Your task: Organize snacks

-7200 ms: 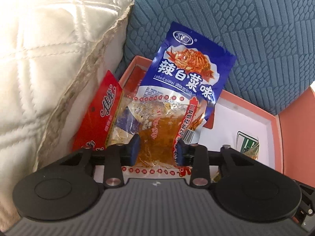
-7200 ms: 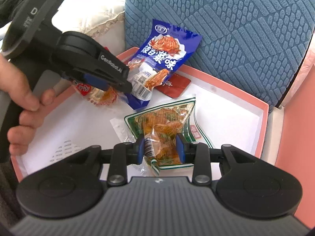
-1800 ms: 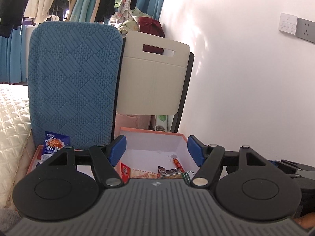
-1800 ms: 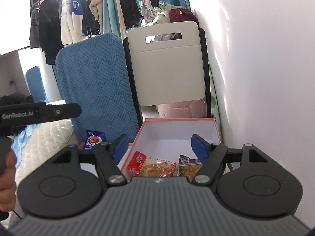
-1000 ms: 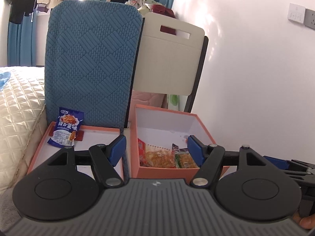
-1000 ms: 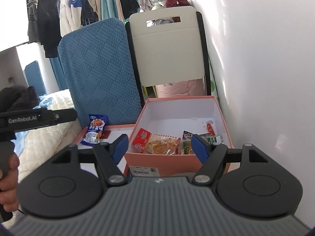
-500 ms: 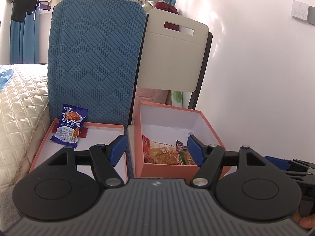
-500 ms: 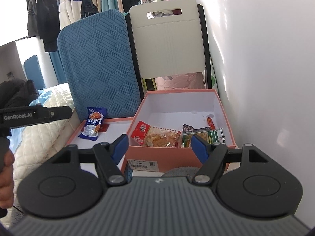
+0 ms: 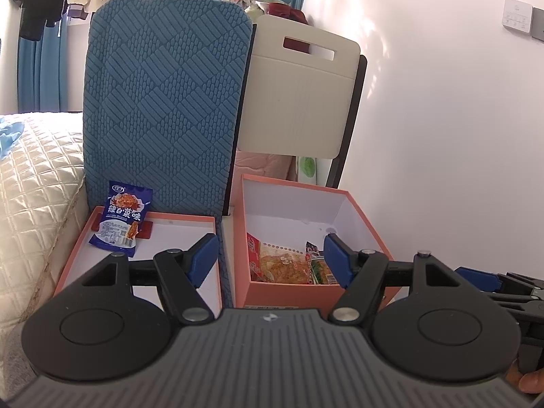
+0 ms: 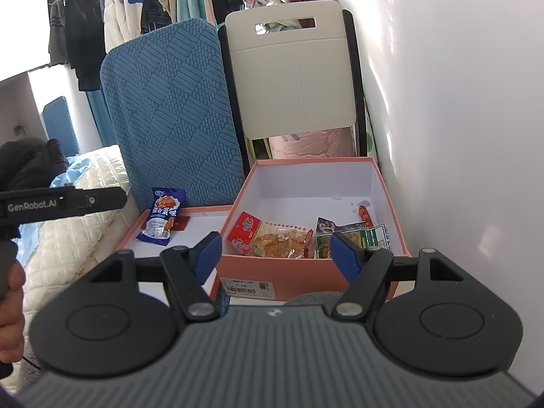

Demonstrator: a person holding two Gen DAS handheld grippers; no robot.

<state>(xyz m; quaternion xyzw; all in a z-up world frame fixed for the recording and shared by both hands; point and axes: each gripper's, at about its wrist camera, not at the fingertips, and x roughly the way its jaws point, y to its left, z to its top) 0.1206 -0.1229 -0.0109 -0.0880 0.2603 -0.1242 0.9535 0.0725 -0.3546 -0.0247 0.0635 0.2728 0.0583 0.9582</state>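
A salmon-pink box stands open against the wall. Inside lie a red-and-clear snack packet, a green packet and a small red sausage. To its left the shallow lid holds a blue packet leaning on the cushion, with a small red sachet beside it. My left gripper and right gripper hover short of the box, both open with nothing between the blue pads. The left gripper also shows side-on.
A tall blue textured cushion and a cream folding chair stand behind the boxes. Quilted cream bedding borders the lid on the left, a white wall the box on the right. A hand holds the left gripper's handle.
Seven seconds ago each gripper was shut on a packet over the lid; now both are open, empty and drawn back, and those packets lie in the box. The last half second shows no shift.
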